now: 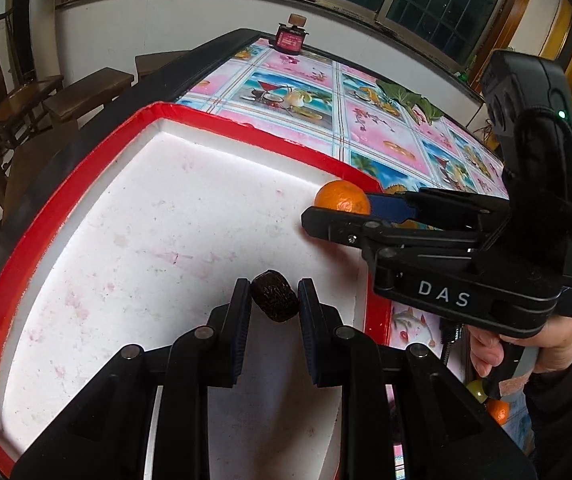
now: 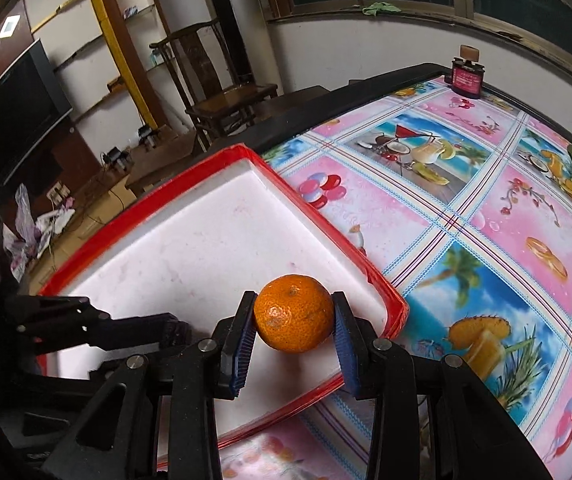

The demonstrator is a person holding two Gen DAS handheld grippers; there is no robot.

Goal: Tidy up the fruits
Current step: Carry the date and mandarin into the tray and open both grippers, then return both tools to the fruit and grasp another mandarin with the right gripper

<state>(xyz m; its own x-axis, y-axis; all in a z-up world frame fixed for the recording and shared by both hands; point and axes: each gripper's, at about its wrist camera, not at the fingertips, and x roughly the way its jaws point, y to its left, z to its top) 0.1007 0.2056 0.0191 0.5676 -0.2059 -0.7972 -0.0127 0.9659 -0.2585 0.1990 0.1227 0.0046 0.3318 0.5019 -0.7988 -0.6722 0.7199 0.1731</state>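
A white foam tray with a red rim (image 1: pixel 86 168) lies on the table; it also shows in the right wrist view (image 2: pixel 190 236). My left gripper (image 1: pixel 274 296) is shut on a dark wrinkled date (image 1: pixel 274 295) just above the tray floor. My right gripper (image 2: pixel 293 312) is shut on an orange tangerine (image 2: pixel 293 312) over the tray's near right corner. In the left wrist view the right gripper (image 1: pixel 335 208) and its tangerine (image 1: pixel 341 197) sit at the tray's right edge. The left gripper (image 2: pixel 98 328) shows at the left of the right wrist view.
The table has a pink and blue fruit-print cloth (image 2: pixel 465 208). A small dark red bottle (image 2: pixel 467 74) stands at the far edge. A green fruit (image 1: pixel 475 389) and another tangerine (image 1: pixel 497 411) lie under the right hand. Green leaves (image 1: pixel 409 100) lie at the far right. Wooden chairs (image 2: pixel 222 92) stand beyond the table.
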